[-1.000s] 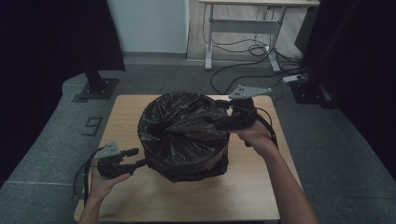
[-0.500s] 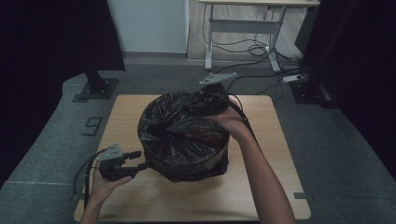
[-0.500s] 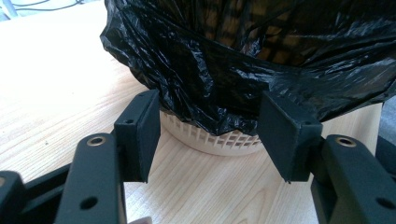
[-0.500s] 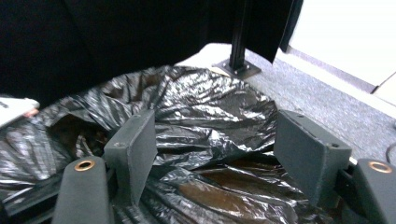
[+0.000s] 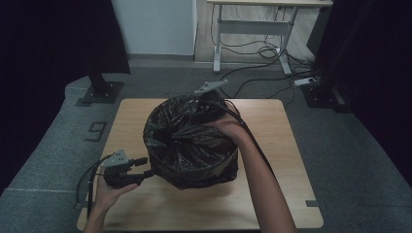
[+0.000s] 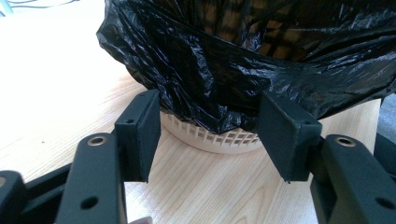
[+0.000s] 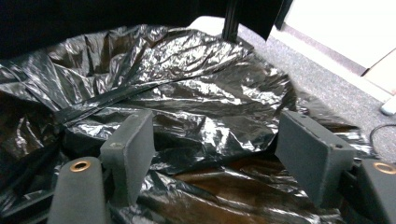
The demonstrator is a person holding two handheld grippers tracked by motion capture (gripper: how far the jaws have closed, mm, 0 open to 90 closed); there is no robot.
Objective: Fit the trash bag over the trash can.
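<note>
Your two grippers work a black bin bag (image 5: 189, 141) draped over a pale lattice basket (image 6: 210, 137) in the middle of the wooden table (image 5: 282, 194).

The one readable mark is a "9" on the grey floor mat (image 5: 96, 131) off the table's far-left corner. Behind the table stand a white desk frame (image 5: 252, 26) and a tangle of cables on the floor (image 5: 262, 51). Your left gripper (image 5: 145, 172) lies low and level at the basket's near-left foot, jaws spread either side of the bag's hanging hem, pads off the plastic. Your right gripper (image 5: 194, 109) reaches over the far rim, forearm stretched across the bag's right side; its jaws stand apart above crumpled film and have just been opening, with nothing pinched between them.
</note>
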